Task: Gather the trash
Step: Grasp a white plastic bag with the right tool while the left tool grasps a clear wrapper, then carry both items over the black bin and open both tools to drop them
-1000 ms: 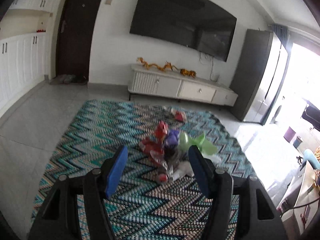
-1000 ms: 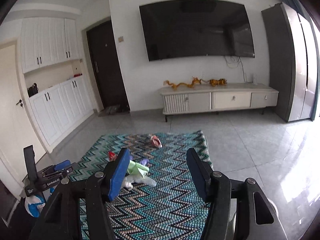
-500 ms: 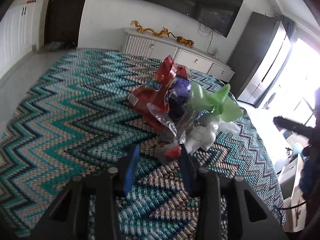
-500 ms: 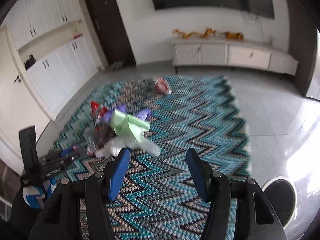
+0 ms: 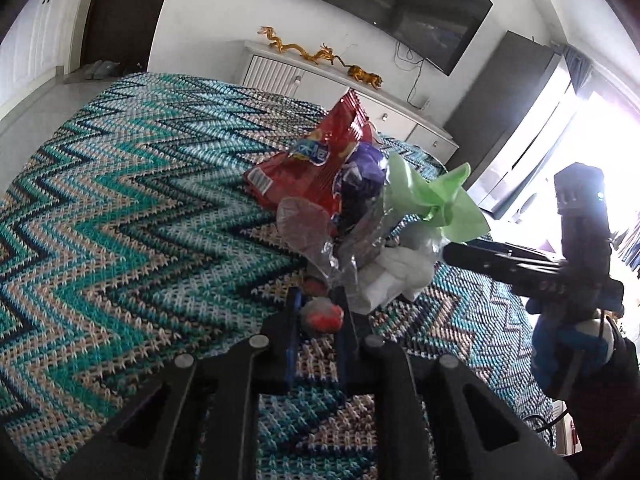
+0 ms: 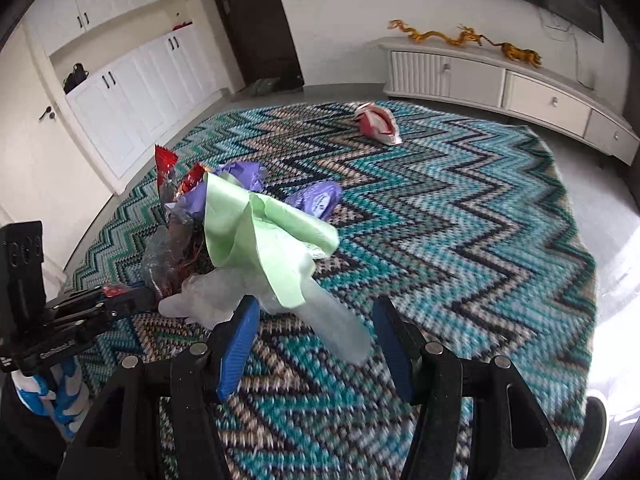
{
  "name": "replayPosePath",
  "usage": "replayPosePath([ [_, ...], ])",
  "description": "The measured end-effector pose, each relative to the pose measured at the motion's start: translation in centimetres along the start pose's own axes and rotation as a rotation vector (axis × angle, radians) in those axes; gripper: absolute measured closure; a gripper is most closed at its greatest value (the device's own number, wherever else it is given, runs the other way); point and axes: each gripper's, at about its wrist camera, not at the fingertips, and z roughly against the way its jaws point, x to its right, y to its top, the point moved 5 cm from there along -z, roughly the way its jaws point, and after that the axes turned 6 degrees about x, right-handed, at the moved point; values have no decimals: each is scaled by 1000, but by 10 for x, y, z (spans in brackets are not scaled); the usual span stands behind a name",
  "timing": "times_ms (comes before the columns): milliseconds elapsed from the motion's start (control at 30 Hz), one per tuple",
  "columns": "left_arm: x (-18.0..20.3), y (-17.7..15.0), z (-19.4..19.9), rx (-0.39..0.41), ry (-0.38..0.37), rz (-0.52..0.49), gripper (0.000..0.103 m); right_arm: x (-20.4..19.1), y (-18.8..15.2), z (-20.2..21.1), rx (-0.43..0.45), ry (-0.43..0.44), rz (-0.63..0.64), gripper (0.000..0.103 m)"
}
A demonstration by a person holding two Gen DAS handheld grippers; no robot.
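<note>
A trash pile lies on the zigzag rug (image 5: 120, 216): a red snack bag (image 5: 316, 168), purple wrappers (image 5: 360, 176), a green plastic bag (image 5: 436, 200), clear film (image 5: 308, 236) and white plastic (image 5: 400, 276). My left gripper (image 5: 319, 312) is shut on a small red wrapper (image 5: 322, 317) at the pile's near edge. My right gripper (image 6: 314, 334) is open, its blue pads either side of the pale plastic (image 6: 332, 320) below the green bag (image 6: 264, 236). The left gripper also shows in the right wrist view (image 6: 120, 300). A separate red-and-white wrapper (image 6: 378, 124) lies far on the rug.
A white TV cabinet (image 6: 508, 88) with gold dragon figures stands along the far wall under a wall TV. White cupboards (image 6: 132, 92) and a dark door are at the left. Grey tiled floor surrounds the rug (image 6: 480, 216). A dark tall cabinet (image 5: 508, 92) stands by the bright window.
Both grippers came down close to the pile. The left gripper closed from wide open onto the small red wrapper. The right gripper stayed open and moved up to the white and green plastic.
</note>
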Motion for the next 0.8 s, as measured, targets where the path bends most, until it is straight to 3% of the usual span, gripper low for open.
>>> replayPosePath([
  [33,1,-1,1,-2,5,-4,89,-1,-1,-5,-9,10,2,48],
  [167,4,-1,2,6,27,-12,90,-4,-6,-12,-22,45,-9,86],
  [200,4,-1,2,8,31,-10,91,-4,-8,-10,-20,45,-9,91],
  [500,8,-11,30,52,27,26,93,-12,-31,40,15,60,-18,93],
  [800,43,-17,82,129,16,-30,94,-30,-49,111,102,67,-5,93],
])
